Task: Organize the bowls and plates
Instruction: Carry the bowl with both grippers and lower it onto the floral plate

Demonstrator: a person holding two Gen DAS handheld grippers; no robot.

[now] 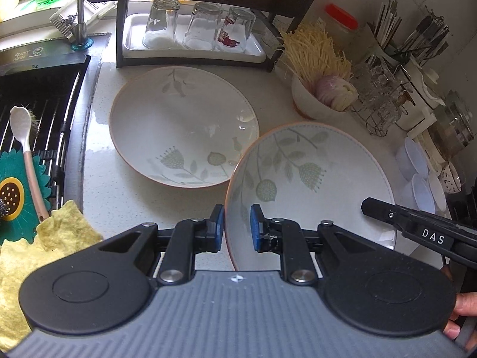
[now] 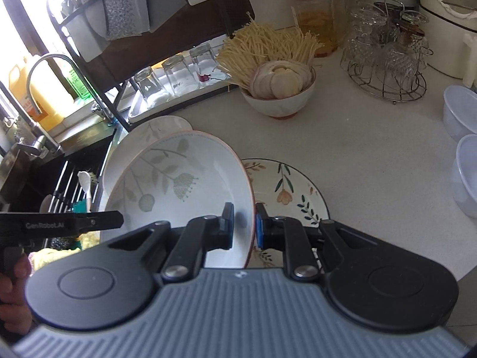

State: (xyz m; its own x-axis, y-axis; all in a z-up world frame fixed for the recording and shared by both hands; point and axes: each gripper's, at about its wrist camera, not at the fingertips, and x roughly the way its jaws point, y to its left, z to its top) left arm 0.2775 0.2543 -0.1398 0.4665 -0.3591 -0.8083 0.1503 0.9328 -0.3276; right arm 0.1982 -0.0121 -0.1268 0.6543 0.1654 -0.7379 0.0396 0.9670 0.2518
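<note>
Both grippers hold one white leaf-patterned plate [image 1: 310, 179] by opposite rims, lifted and tilted above the counter. My left gripper [image 1: 237, 226] is shut on its left rim. My right gripper [image 2: 244, 226] is shut on its right rim; the plate [image 2: 179, 185] fills the middle of the right wrist view. A second matching plate [image 1: 182, 125] lies flat on the counter beyond it, and part of it shows behind the held plate [image 2: 161, 126]. A flower-patterned plate [image 2: 286, 188] lies flat under the right gripper.
A bowl of noodles and sliced onion [image 1: 322, 89] stands at the back. A tray of upturned glasses [image 1: 193, 29] sits under a dark rack. The sink rack [image 1: 38, 113] with a spoon is left. Plastic bowls [image 2: 462, 149] and a glass holder [image 2: 387, 56] stand right.
</note>
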